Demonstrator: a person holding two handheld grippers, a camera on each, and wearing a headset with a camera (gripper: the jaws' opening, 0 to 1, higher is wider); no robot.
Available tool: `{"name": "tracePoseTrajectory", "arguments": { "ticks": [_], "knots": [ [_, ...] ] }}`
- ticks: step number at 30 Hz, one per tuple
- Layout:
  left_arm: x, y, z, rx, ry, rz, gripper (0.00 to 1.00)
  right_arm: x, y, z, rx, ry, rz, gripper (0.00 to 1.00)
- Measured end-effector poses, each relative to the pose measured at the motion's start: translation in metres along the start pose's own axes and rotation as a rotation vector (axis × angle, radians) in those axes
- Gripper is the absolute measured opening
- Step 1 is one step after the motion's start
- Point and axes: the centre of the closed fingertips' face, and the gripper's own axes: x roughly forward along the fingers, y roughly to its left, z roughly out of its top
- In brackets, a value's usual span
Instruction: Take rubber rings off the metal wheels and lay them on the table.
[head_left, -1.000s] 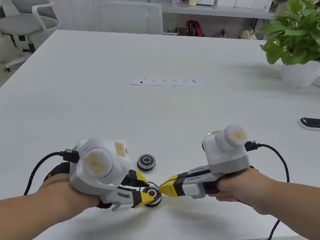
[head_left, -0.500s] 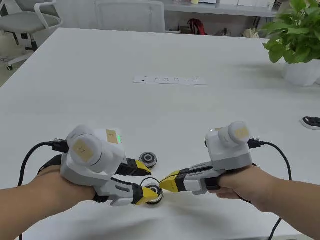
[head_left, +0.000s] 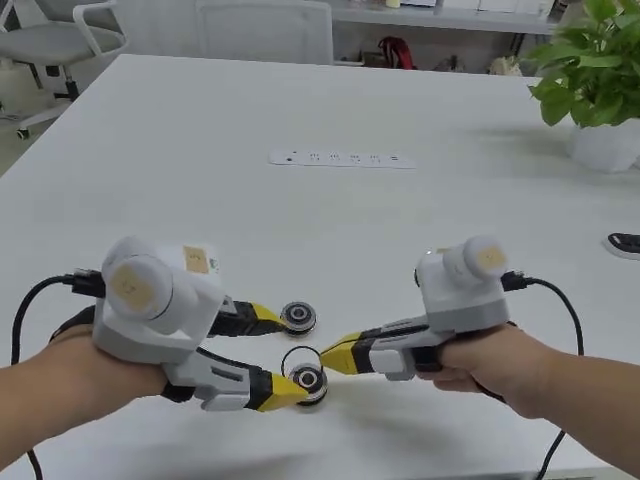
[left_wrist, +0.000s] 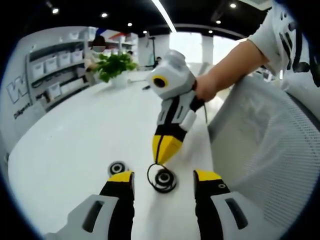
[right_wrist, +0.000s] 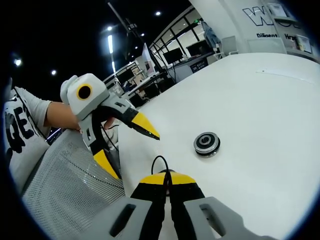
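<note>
While the left hand-held gripper (head_left: 289, 352) stands wide open, jaws either side of a metal wheel (head_left: 309, 381) on the white tabletop (head_left: 350, 230), right hand-held gripper (head_left: 328, 359) pinched tight on its rubber ring (head_left: 298, 348), ring looped partly off, second wheel (head_left: 297, 317) near.

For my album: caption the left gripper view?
Right gripper pinches a rubber ring at a metal wheel, between open left jaws.

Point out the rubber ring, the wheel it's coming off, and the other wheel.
rubber ring (left_wrist: 148, 175): left gripper view, left arc of the loop.
near wheel (head_left: 308, 380): head view, its hub.
far wheel (head_left: 297, 317): head view, its centre.
</note>
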Motion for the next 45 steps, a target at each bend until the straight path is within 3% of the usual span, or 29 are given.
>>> {"name": "tracePoseTrajectory", "arguments": {
  "ticks": [20, 45],
  "knots": [
    [-0.024, 0.012, -0.005, -0.023, -0.021, 0.056, 0.64, 0.006, 0.002, 0.023, -0.001, -0.028, 0.002, 0.0],
    [-0.036, 0.021, -0.018, -0.043, 0.0, 0.102, 0.68, 0.034, -0.013, 0.021, -0.018, 0.007, -0.075, 0.0]
  ]
}}
